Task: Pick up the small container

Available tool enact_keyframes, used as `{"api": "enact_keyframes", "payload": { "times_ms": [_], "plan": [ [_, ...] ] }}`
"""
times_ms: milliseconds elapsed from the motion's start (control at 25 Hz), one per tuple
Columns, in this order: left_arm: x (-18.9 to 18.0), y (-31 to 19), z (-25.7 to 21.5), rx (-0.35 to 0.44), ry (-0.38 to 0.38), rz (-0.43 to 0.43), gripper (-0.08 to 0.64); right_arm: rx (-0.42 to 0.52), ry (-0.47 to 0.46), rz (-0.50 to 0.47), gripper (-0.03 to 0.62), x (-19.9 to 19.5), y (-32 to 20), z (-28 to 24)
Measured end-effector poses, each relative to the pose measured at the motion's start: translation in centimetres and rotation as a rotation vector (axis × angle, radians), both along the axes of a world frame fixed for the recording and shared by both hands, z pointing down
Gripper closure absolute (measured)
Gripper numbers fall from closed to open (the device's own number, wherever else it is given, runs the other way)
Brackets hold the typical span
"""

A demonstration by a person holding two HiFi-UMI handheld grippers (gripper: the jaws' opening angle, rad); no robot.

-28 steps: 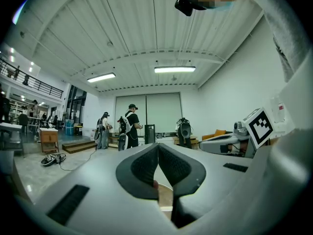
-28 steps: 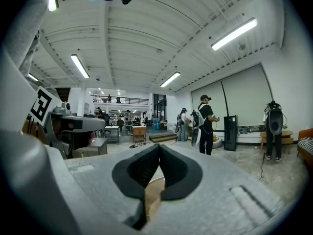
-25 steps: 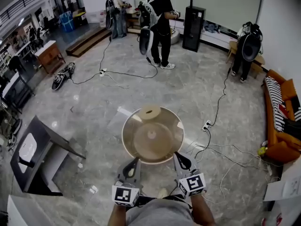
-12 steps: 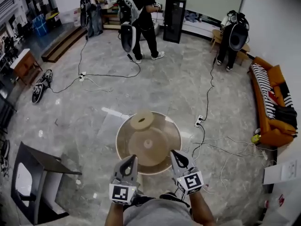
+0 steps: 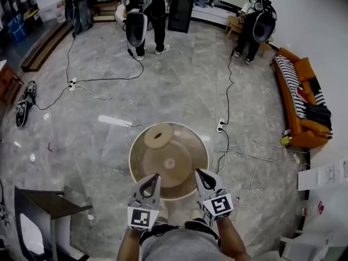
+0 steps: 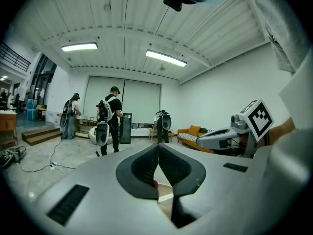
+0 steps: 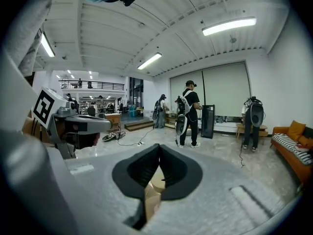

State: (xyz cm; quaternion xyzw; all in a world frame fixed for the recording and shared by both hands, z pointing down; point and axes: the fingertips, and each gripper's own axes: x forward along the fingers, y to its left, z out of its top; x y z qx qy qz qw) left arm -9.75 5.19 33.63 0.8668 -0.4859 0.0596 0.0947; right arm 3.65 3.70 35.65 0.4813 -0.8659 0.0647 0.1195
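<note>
The small container (image 5: 158, 135) is a low round wooden piece lying on the far left part of a round wooden table (image 5: 190, 145). My left gripper (image 5: 156, 176) hangs over the table's near edge, its jaws shut with nothing between them. My right gripper (image 5: 198, 172) is beside it at the near right edge, also shut and empty. Both are well short of the container. In the left gripper view the left gripper (image 6: 158, 148) has its pads touching, with the right gripper (image 6: 215, 138) off to the side. In the right gripper view the right gripper (image 7: 159, 148) is pressed shut.
Cables and a power strip (image 5: 220, 125) lie on the marble floor right of the table. A dark stand (image 5: 43, 205) is at lower left, an orange sofa (image 5: 299, 99) at right. Several people stand at the back beside a black cabinet (image 5: 181, 4).
The view has swung so the table sits lower and nearer. Both grippers have come forward from just short of the table to over its near edge, jaws staying shut.
</note>
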Motion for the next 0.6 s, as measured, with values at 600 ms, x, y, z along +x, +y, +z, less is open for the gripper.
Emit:
{"api": "enact_keyframes", "payload": {
  "times_ms": [600],
  "plan": [
    [-0.6,-5.4,6.7,-0.08,0.037,0.145,0.541,-0.029,0.016,0.116,0.592,-2.3,-3.8,5.0]
  ]
}}
